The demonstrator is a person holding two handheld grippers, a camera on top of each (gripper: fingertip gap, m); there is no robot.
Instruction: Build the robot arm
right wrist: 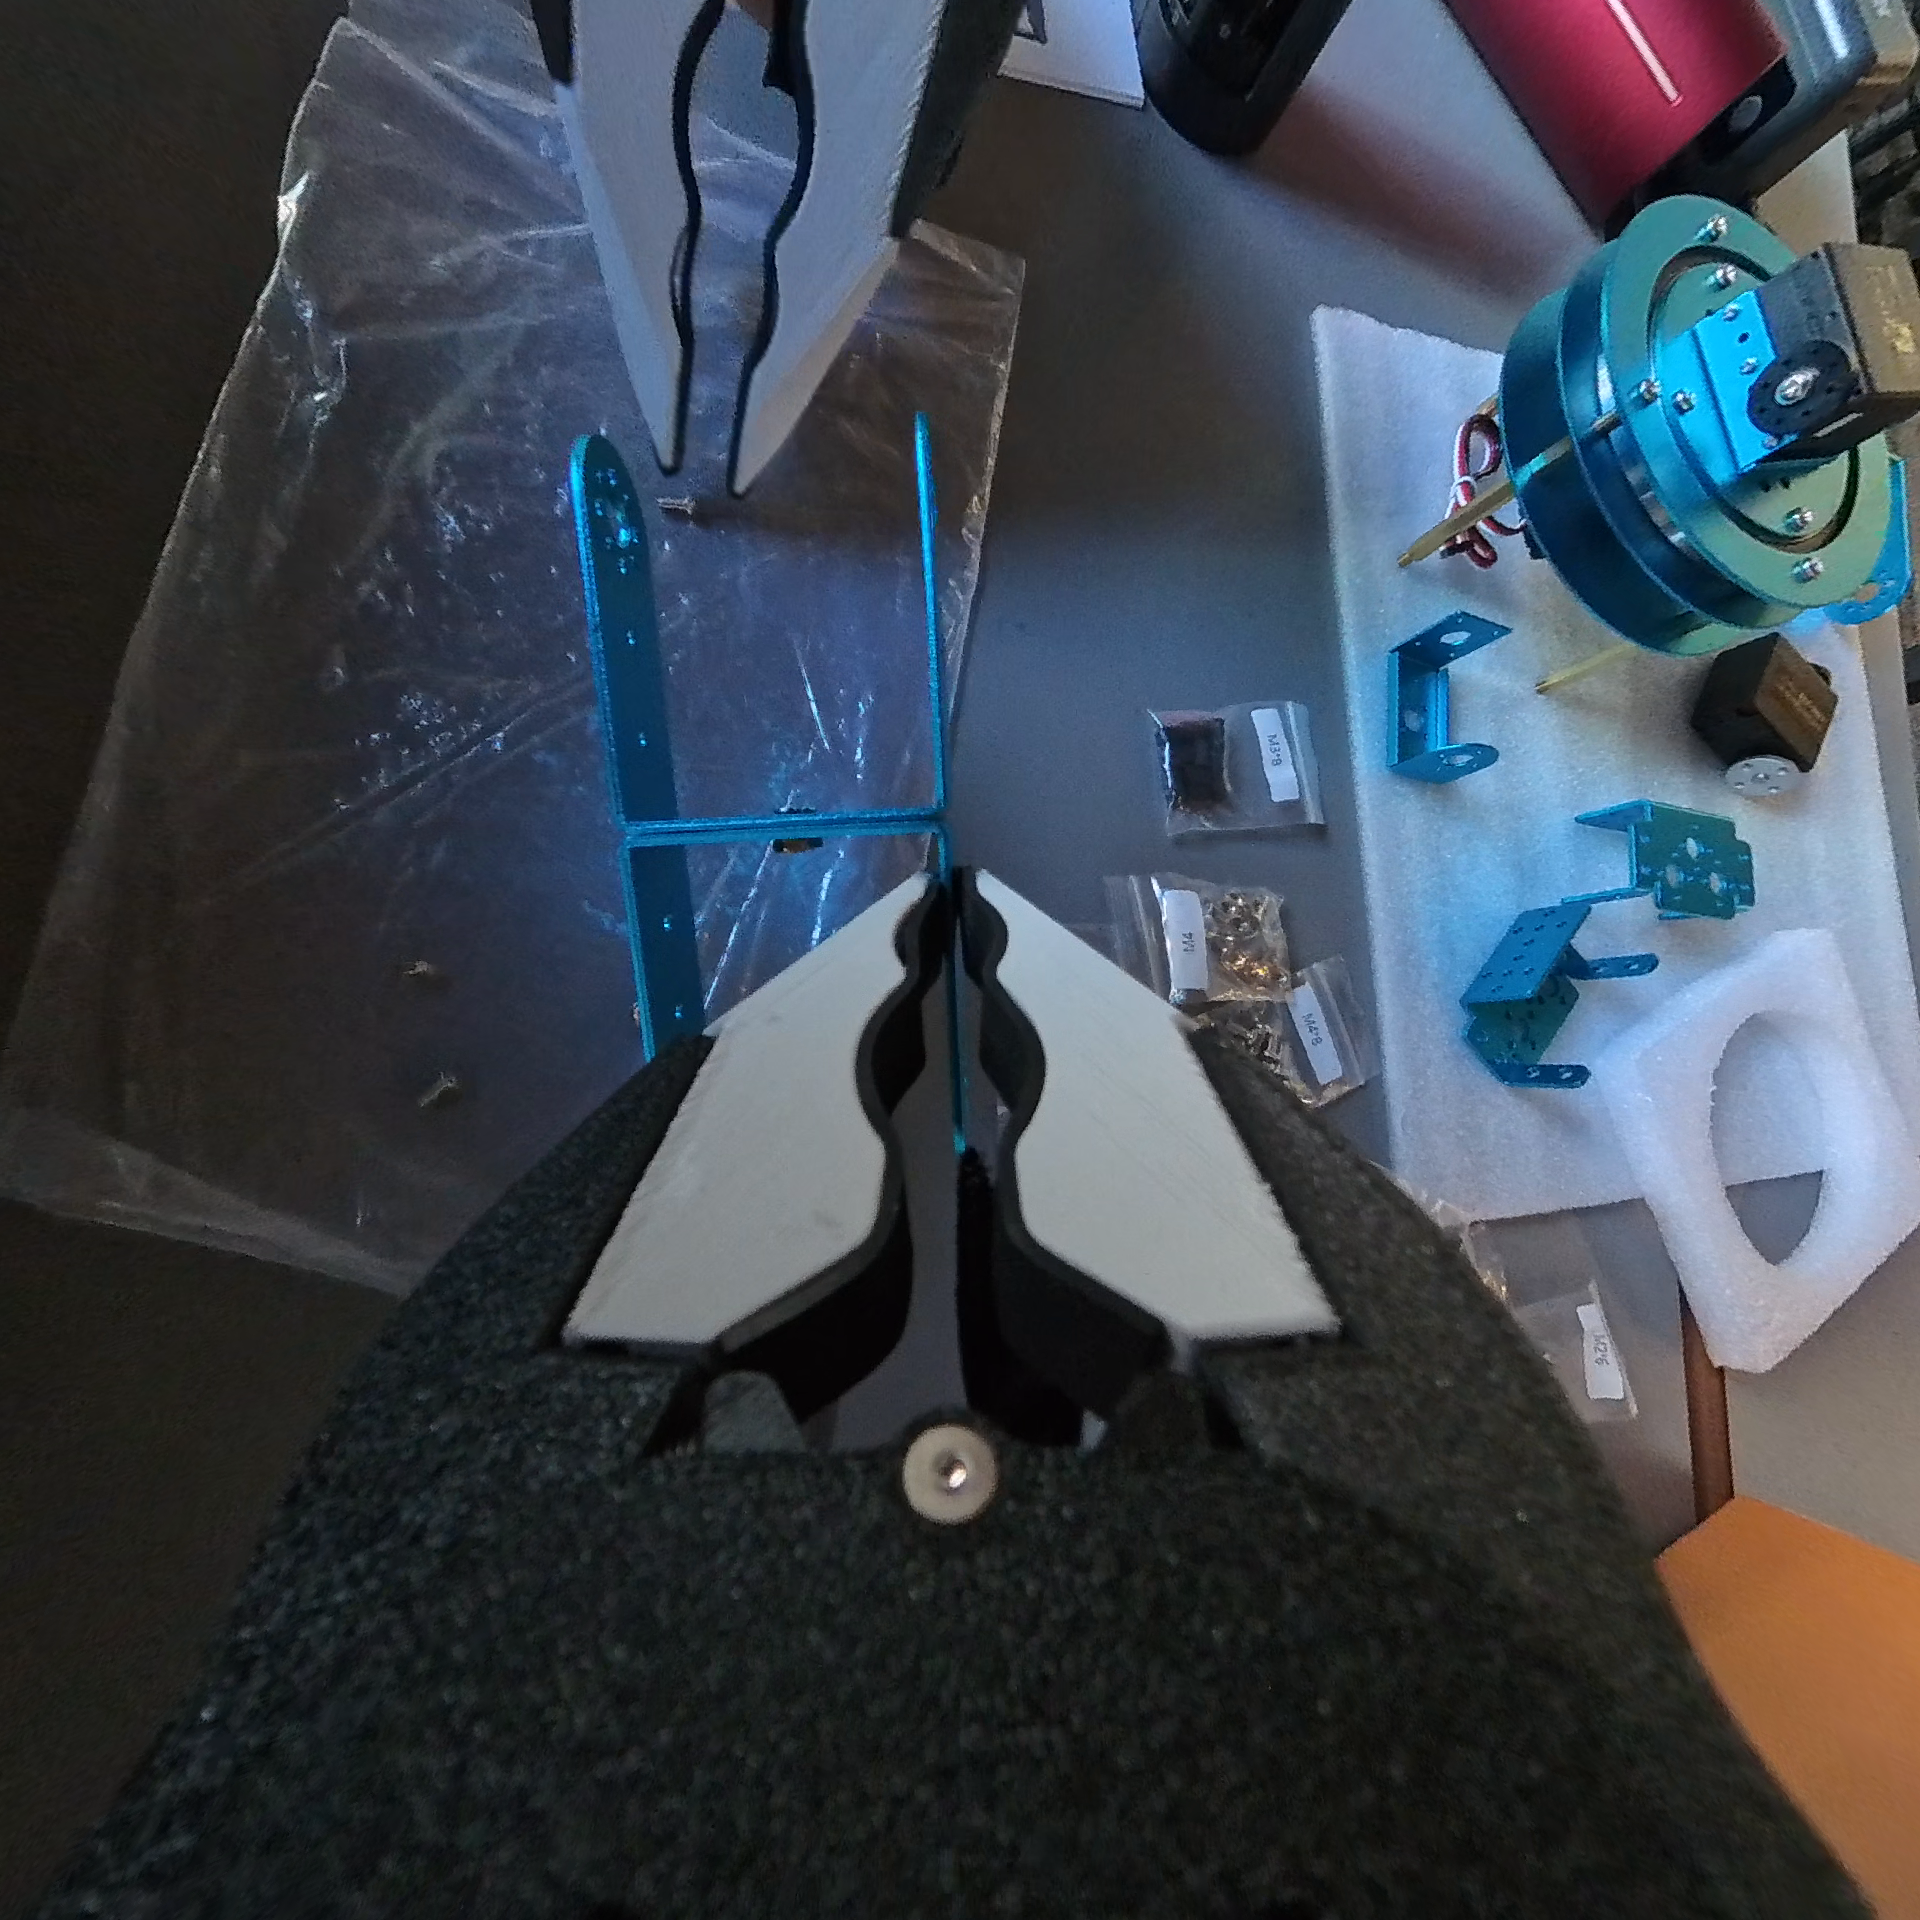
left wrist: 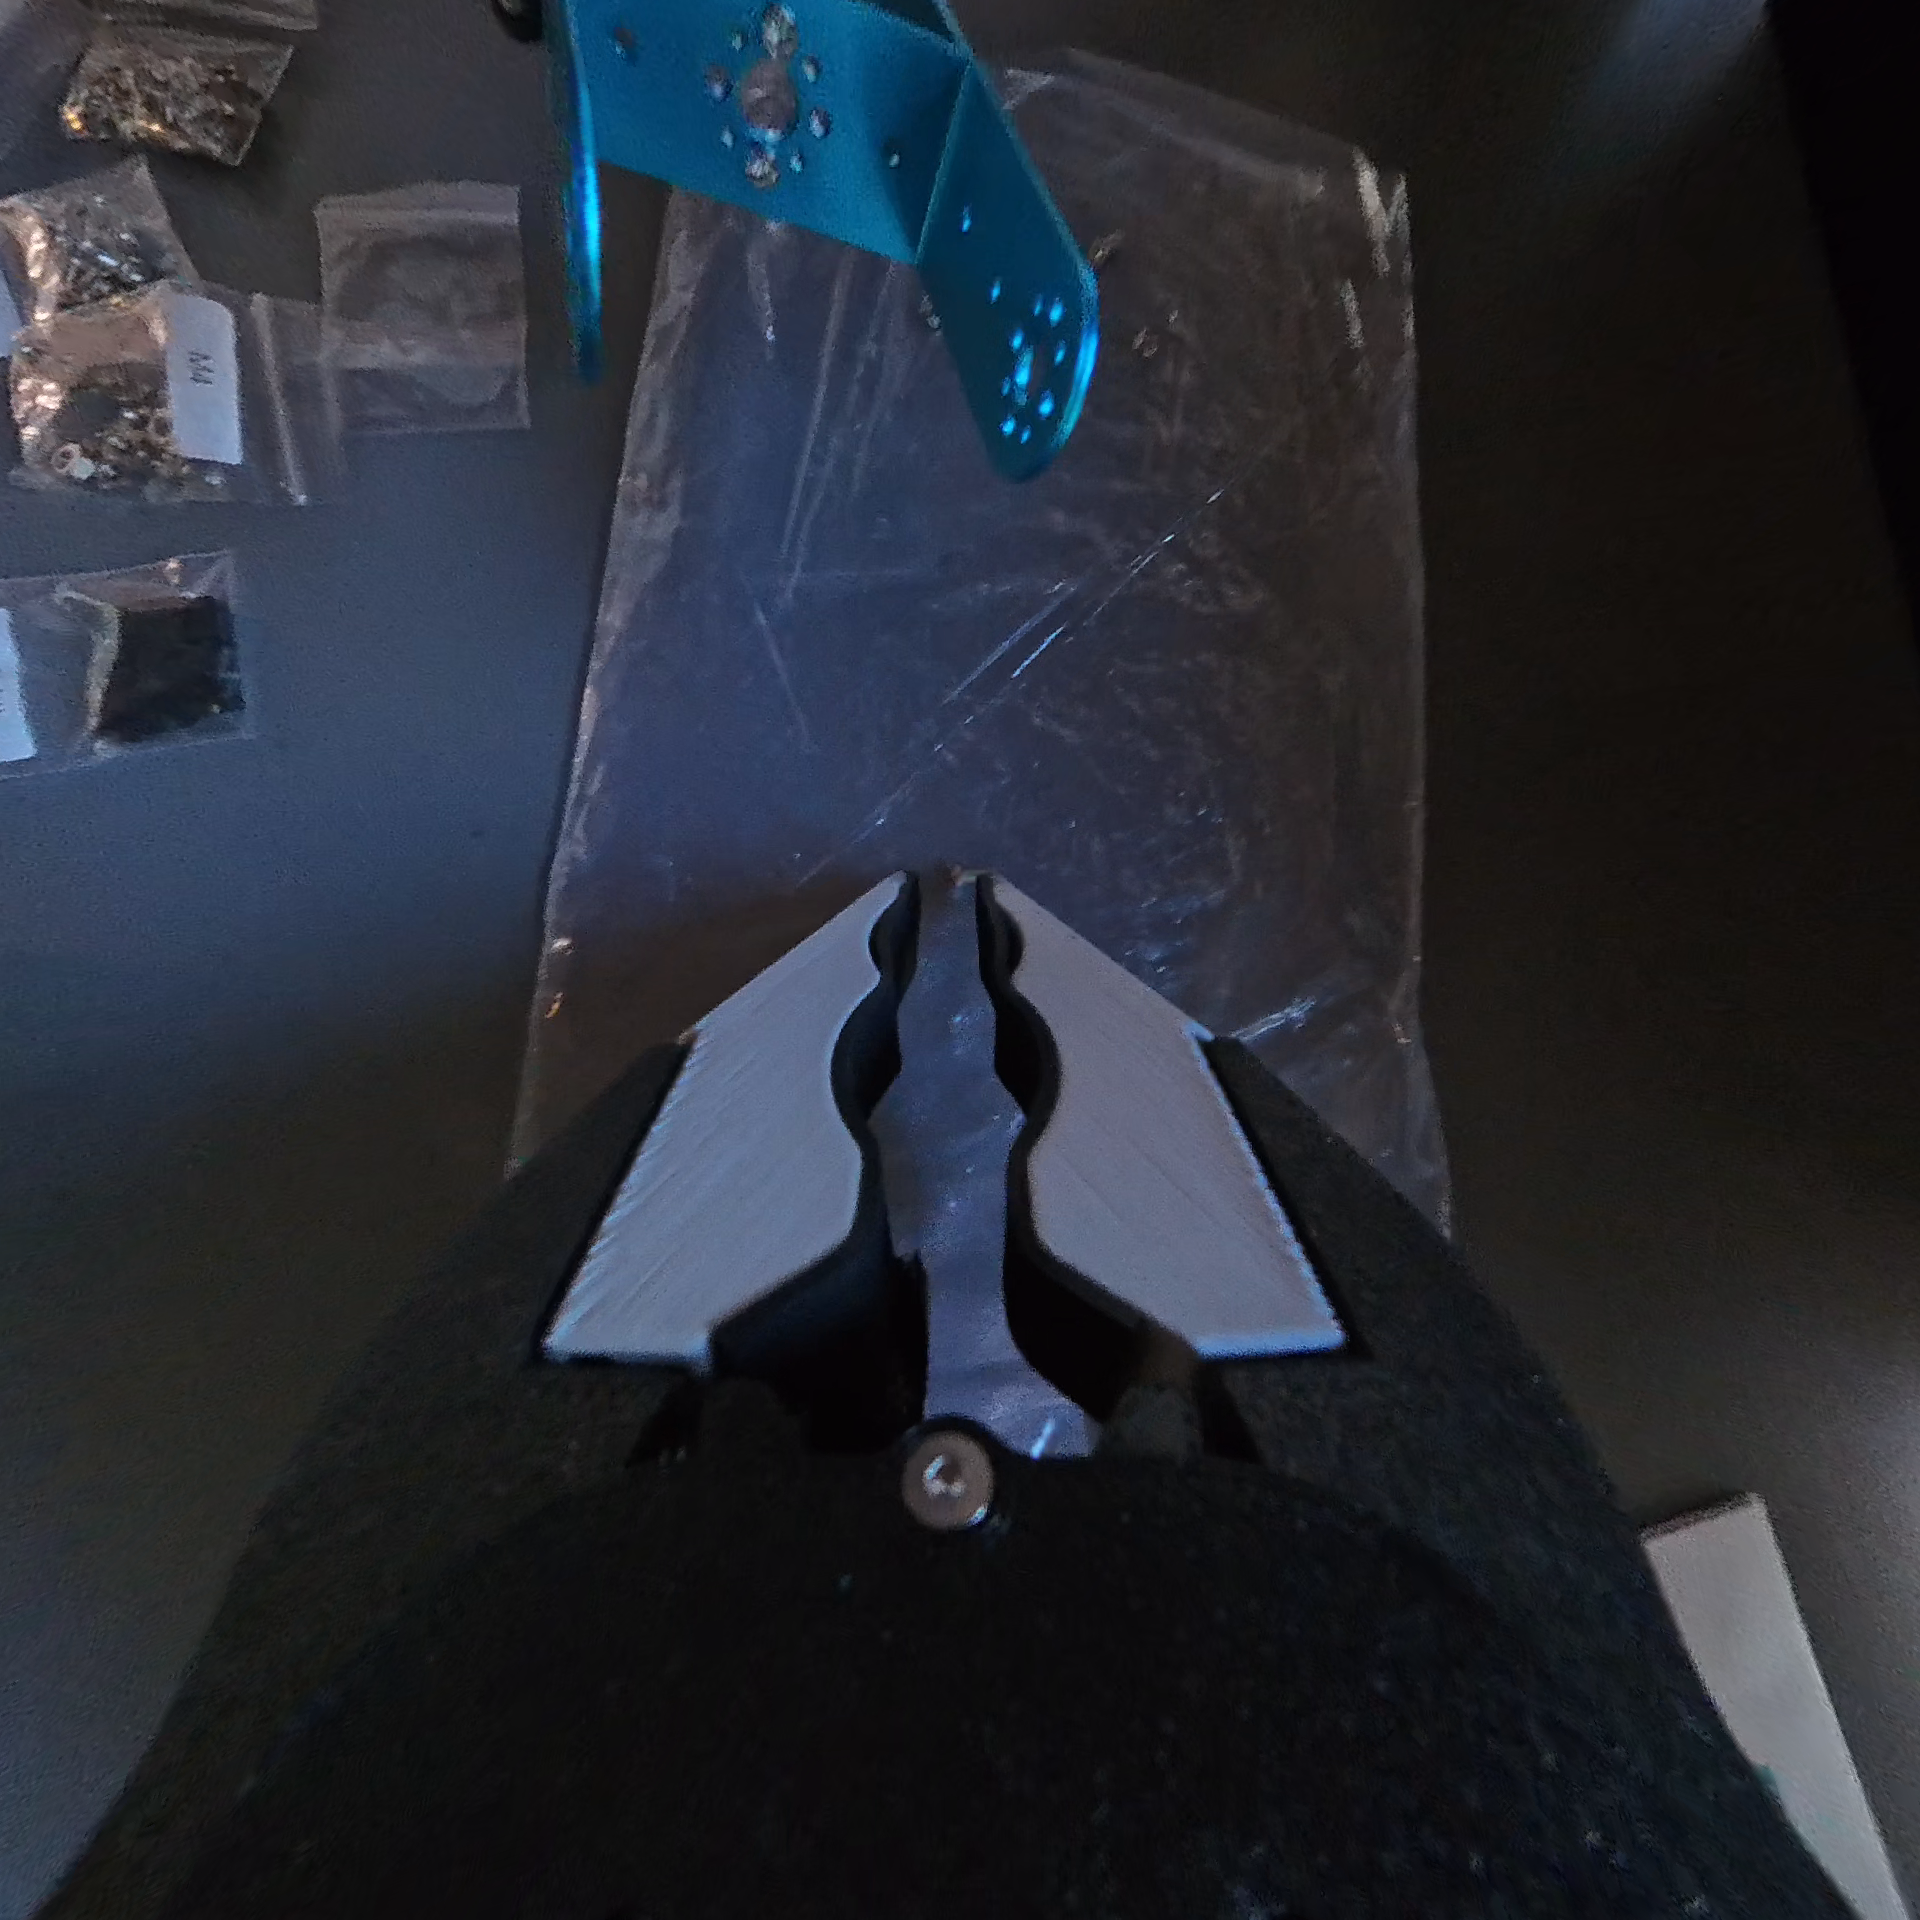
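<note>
The table (right wrist: 1143, 499) is dark grey. A clear plastic sheet (right wrist: 312, 675) lies flat on it and serves here as the landmark. Right of the sheet lies a white foam pad (right wrist: 1455, 1039), and beyond the pad's far end stands a red box (right wrist: 1621, 94).

The bracket (right wrist: 644, 665) is blue metal, thin, H-shaped from the right wrist view, with many small holes and rounded ends. It stands above the sheet. The right gripper (right wrist: 954, 883) has its fingers pressed together on one thin plate of the bracket, at the sheet's right side.

The left gripper (right wrist: 707, 488) points down at the far part of the sheet. Its tips are nearly together with a narrow gap, just beside a small screw (right wrist: 681, 505); I cannot tell if it grips anything. More screws (right wrist: 442, 1086) lie on the sheet's near left part.

Between the sheet and the pad lie small clear bags (right wrist: 1236, 769), each with a white label; one holds black parts and others hold shiny hardware. On the pad sit a round blue base (right wrist: 1704, 436), small blue brackets (right wrist: 1439, 696) and a black servo (right wrist: 1761, 707).
</note>
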